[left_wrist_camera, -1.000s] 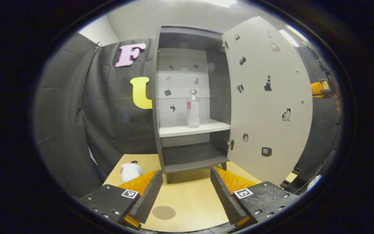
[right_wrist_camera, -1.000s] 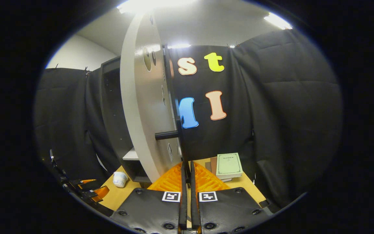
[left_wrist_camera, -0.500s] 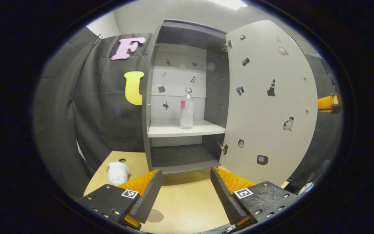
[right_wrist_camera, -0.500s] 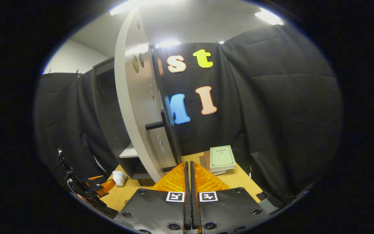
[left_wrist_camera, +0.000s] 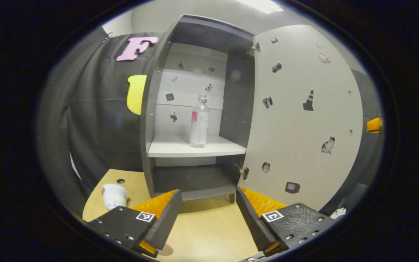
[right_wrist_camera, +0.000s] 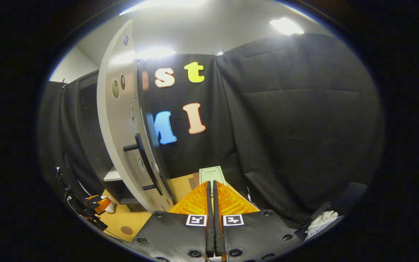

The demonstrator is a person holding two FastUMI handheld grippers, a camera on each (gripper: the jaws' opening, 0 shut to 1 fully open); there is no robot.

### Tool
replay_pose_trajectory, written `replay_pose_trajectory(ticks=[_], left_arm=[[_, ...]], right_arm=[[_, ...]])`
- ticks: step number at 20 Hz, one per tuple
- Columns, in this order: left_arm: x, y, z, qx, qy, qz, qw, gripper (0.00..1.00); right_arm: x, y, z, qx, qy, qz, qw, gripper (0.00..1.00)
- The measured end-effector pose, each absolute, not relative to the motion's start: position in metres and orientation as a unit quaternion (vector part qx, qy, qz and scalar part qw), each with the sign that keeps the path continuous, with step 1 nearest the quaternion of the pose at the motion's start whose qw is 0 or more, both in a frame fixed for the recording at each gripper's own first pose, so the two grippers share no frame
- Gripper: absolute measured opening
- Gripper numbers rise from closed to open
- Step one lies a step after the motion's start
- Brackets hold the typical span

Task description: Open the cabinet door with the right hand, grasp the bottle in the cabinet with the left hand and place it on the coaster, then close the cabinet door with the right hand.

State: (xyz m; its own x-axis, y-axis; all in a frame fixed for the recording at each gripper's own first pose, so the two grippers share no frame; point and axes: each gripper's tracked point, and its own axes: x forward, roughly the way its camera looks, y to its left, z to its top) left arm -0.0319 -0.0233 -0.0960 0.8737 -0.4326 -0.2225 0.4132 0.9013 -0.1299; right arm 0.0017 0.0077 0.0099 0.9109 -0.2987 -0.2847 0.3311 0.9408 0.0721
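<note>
Bottle [left_wrist_camera: 199, 120] stood upright on the cabinet's white shelf [left_wrist_camera: 180, 148], cabinet door [left_wrist_camera: 304, 120] swung wide. Left gripper [left_wrist_camera: 206, 210] hung before the cabinet, 2 fingers spread, grasping nothing. Right gripper [right_wrist_camera: 210, 218] sat clenched on nothing, just beside the door's handle [right_wrist_camera: 142, 160].

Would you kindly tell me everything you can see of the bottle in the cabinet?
The clear plastic bottle stands upright on the white middle shelf of the open dark grey cabinet, nearer the shelf's right side. It has a narrow neck, a pale cap and a label with a red patch on its left. It looks empty or nearly so. Only the shelf touches it; the open left claw is short of it.
</note>
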Motion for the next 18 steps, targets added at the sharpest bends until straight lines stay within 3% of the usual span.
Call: replay_pose_trajectory(ticks=[5, 6, 10, 13, 14, 16, 17, 18], left_arm=[[-0.015, -0.02, -0.082, -0.021, 0.085, -0.227, 0.97, 0.91], [-0.012, -0.02, -0.079, -0.019, 0.077, -0.226, 0.971, 0.91], [0.0, -0.02, -0.069, -0.022, 0.056, -0.215, 0.975, 0.91], [0.01, -0.015, -0.063, -0.011, 0.047, -0.204, 0.978, 0.89], [0.015, -0.014, -0.062, -0.005, 0.044, -0.201, 0.979, 0.89], [0.021, -0.008, -0.061, 0.003, 0.043, -0.189, 0.981, 0.91], [0.025, -0.007, -0.06, 0.0, 0.043, -0.186, 0.982, 0.89], [0.027, -0.009, -0.059, -0.004, 0.044, -0.184, 0.982, 0.89]], right_arm=[[0.033, -0.006, 0.023, 0.077, 0.108, -0.169, 0.977, 0.02], [0.04, -0.009, 0.024, 0.071, 0.103, -0.164, 0.979, 0.1], [0.084, -0.033, 0.015, 0.045, 0.099, -0.168, 0.98, 0.15], [0.121, -0.032, 0.003, 0.073, 0.108, -0.149, 0.98, 0.34], [0.129, -0.039, 0.0, 0.068, 0.108, -0.157, 0.979, 0.32], [0.139, -0.049, -0.005, 0.057, 0.111, -0.166, 0.978, 0.42], [0.146, -0.05, -0.007, 0.057, 0.11, -0.166, 0.978, 0.39], [0.152, -0.05, -0.007, 0.059, 0.108, -0.164, 0.979, 0.53]])
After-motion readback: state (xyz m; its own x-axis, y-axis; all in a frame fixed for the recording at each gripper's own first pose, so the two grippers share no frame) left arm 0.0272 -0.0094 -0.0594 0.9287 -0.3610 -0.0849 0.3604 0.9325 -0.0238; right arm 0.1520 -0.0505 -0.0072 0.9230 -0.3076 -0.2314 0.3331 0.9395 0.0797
